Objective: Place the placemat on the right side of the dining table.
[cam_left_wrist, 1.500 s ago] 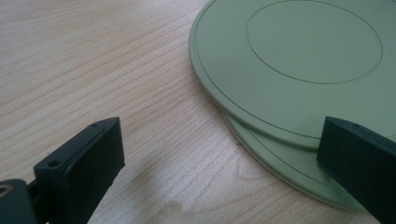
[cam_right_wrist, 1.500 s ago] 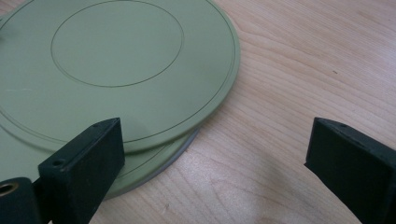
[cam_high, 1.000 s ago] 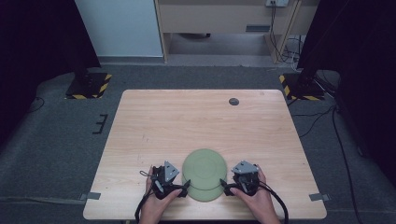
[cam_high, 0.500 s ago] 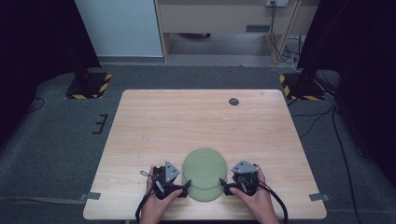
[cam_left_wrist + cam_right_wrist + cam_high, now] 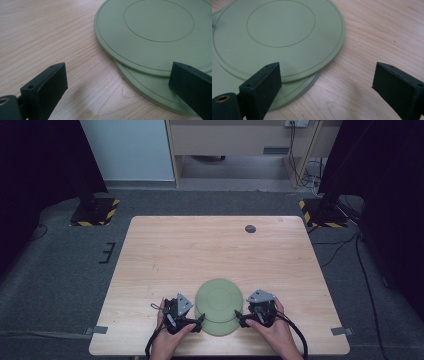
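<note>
Two green plates lie stacked near the front edge of the desk [image 5: 165, 250], the upper plate [image 5: 218, 298] shifted back over the lower plate [image 5: 220, 326]. They are flat, round and matte, with thin ring grooves. The left gripper [image 5: 199, 321] and right gripper [image 5: 240, 318] flank them, jaws apart, nothing held. I judge the approach step; next each must close on a thin rim.

Soft, even light falls from overhead on the pale wooden surface [image 5: 210, 250], while the room's edges sink into darkness. Shadows are faint, with a dull smudge beneath the left claw [image 5: 115, 82]. Close up, the near jaws blur slightly; no glare.
</note>
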A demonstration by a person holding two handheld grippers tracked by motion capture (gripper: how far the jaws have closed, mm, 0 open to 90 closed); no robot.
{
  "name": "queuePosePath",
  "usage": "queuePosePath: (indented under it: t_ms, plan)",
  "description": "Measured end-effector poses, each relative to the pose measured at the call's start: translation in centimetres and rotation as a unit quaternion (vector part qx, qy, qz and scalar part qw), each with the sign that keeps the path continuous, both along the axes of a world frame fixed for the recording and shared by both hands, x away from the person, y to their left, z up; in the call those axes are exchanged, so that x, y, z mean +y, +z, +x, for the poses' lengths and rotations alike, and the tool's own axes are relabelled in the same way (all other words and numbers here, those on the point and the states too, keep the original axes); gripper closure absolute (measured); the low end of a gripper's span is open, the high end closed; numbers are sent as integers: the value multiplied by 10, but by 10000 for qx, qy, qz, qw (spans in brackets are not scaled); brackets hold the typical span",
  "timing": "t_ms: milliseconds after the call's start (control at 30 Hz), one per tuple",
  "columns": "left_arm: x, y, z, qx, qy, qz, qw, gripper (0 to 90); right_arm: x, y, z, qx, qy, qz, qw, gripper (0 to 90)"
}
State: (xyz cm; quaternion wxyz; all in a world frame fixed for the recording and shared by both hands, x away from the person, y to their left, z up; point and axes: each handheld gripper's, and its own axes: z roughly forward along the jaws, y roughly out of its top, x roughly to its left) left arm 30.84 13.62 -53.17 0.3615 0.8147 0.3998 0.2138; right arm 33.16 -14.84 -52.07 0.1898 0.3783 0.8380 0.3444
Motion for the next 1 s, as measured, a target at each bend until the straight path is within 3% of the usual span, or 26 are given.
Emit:
queuePosePath:
  t_ms: [333,1000]
  plan:
    - [0,0,-1,-6,-45,14,10000,15,10,20,22,435,352,-113,9984,84]
    - [-5,0,-1,-10,-8,-4,10000,15,14,34,38,529,478,-347,9969,88]
